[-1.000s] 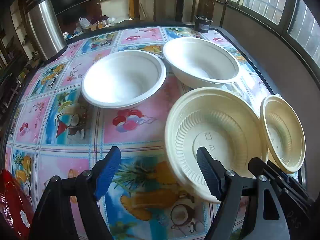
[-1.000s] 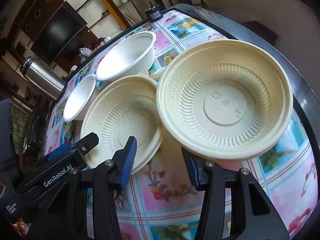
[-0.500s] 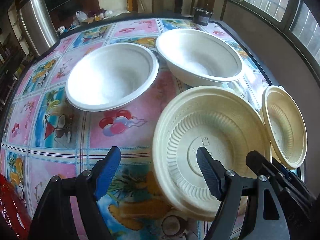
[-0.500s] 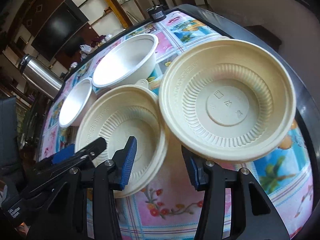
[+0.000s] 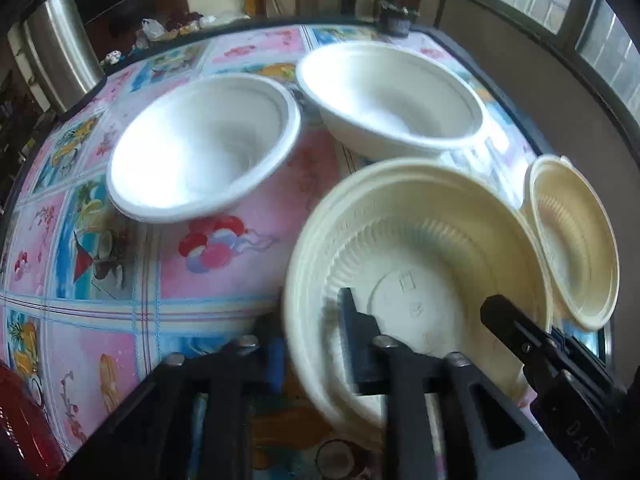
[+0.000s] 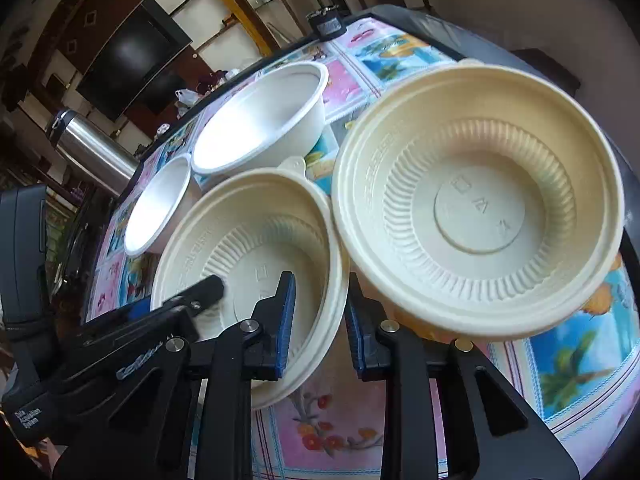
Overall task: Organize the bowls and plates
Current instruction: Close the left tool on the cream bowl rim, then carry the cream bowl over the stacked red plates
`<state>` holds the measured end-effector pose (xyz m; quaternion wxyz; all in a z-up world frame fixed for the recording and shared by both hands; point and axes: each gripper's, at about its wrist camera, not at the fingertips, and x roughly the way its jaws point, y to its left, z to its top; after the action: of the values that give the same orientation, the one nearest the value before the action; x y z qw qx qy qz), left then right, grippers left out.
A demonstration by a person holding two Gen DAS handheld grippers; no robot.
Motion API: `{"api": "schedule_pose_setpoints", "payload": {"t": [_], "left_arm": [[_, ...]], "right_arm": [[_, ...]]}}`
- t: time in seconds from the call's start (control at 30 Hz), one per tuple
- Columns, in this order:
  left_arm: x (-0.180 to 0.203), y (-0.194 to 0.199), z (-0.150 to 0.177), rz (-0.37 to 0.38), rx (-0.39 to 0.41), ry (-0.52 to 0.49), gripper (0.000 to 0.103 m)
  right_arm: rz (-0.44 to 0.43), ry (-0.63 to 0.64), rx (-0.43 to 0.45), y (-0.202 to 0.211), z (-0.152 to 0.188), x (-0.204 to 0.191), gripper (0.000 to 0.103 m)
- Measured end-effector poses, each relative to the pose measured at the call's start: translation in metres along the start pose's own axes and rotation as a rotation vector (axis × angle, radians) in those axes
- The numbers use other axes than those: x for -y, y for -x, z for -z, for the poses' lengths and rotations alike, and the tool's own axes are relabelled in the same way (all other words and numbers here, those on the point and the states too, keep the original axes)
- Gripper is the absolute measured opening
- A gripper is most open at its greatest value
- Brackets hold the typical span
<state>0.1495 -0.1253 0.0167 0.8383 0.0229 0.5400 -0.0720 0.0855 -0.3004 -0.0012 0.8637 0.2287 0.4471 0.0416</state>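
Two cream ribbed plates and two white bowls sit on the patterned table. My left gripper [image 5: 310, 340] has its jaws astride the near-left rim of the left cream plate [image 5: 432, 248], one finger inside and one outside; the view is blurred. My right gripper [image 6: 320, 320] straddles the right rim of that same plate [image 6: 248, 248], jaws narrowed but with a gap. The second cream plate [image 6: 480, 200] lies just right of it and also shows in the left wrist view [image 5: 576, 240]. The white bowls [image 5: 204, 144] [image 5: 392, 100] stand behind.
A steel thermos [image 5: 60, 48] stands at the far left table edge. A small dark object [image 5: 394, 24] sits at the far edge. A red thing [image 5: 20, 432] is at the near left. The table's dark rim [image 6: 440, 32] runs close on the right.
Both grippers moved forward onto the left cream plate's rim and their jaws narrowed around it. The left view has shifted right and closer to the plate.
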Motion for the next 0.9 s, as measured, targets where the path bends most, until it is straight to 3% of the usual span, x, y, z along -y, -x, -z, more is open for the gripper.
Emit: {"api": "schedule_pose_setpoints", "payload": {"t": [0.1,0.9], "left_arm": [[-0.002,0.002,0.005,0.011,0.010,-0.004,0.020],[-0.053,0.059,0.051,-0.040,0.085,0.043,0.019]], "right_arm": [[0.026,0.034,0.008,0.002,0.004,-0.005,0.022],[-0.026,0.154,-0.009,0.018,0.041,-0.064,0.022]]}}
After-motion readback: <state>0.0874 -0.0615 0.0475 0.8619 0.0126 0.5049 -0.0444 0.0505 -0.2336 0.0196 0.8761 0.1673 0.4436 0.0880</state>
